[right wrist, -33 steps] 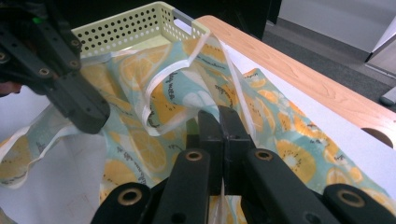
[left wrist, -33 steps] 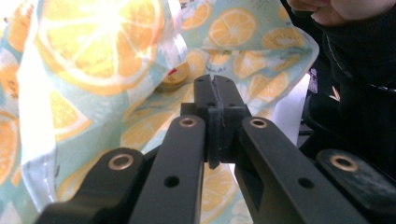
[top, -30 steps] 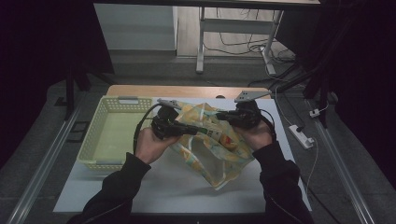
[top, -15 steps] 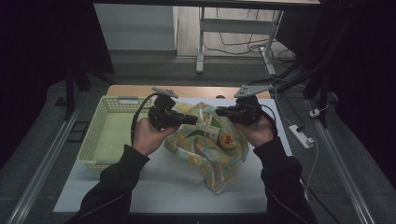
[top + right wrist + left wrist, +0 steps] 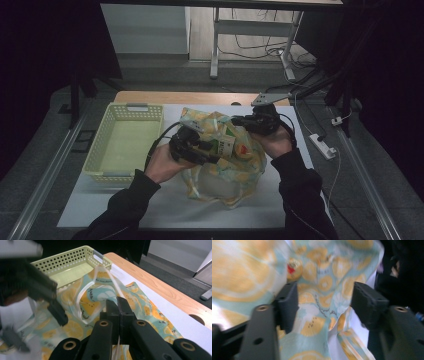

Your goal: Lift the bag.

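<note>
Lying crumpled on the white table sheet [image 5: 280, 200], just to the right of the pale yellow perforated plastic basket [image 5: 125, 142], is a soft transparent plastic bag printed with orange lemon slices on light blue [image 5: 225, 175]. Small packaged goods are seen inside the bag, among them a green and white carton [image 5: 224, 145]. The bag is judged to be light, limp and rather slippery; its film folds easily and could tear if it is pulled hard. It is best taken at the rim or at the thin clear handle strap [image 5: 86, 296], not at the loose middle.

The right gripper [image 5: 117, 305] is closed tightly on the strap at the side of the bag far from the basket. The left gripper [image 5: 324, 298] is held on the side of the bag nearer to the basket; its jaws have just been opening, and printed film is seen between them, not pinched.

Compared with the earlier frames, the left hand [image 5: 162, 162] is lower and nearer to the person, and the bag mouth is spread wider.
</note>
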`<state>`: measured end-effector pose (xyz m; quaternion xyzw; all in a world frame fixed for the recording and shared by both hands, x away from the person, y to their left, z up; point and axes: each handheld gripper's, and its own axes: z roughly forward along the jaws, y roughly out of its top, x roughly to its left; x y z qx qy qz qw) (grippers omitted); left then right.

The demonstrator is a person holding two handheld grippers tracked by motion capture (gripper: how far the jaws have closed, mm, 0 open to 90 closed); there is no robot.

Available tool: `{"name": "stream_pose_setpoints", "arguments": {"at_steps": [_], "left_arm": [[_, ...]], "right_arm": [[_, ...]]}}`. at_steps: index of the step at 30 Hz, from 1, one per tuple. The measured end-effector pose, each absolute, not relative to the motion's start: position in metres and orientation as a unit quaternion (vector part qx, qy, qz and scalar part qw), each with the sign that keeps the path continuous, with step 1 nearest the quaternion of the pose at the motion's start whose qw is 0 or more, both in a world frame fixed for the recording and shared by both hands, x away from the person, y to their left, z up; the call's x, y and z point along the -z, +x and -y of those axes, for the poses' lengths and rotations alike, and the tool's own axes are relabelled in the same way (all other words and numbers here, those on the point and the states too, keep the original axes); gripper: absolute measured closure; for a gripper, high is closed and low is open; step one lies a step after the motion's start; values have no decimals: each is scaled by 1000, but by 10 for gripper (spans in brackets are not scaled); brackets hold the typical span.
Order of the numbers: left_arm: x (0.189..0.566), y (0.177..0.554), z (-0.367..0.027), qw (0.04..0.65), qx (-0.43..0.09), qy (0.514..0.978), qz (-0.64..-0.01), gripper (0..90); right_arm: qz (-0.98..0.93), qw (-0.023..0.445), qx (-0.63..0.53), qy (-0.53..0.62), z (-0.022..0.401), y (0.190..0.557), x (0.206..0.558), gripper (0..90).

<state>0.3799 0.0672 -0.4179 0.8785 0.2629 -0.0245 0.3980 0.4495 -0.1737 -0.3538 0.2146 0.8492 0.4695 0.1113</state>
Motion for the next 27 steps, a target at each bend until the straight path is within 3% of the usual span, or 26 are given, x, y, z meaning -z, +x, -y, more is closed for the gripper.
{"name": "stream_pose_setpoints", "arguments": {"at_steps": [5,10,17,27], "left_arm": [[443,367,-61,351,27,904,-243,323],[465,354,-60,321,-3,916,-241,274],[501,347,-54,278,-28,930,-238,322],[523,330,-51,318,-4,932,-176,186]], "right_arm": [[-849,112,-469,217,177,450,355,897],[-847,110,-470,220,179,450,358,896],[-850,101,-468,220,176,449,368,897],[-850,96,-465,226,177,449,377,896]]}}
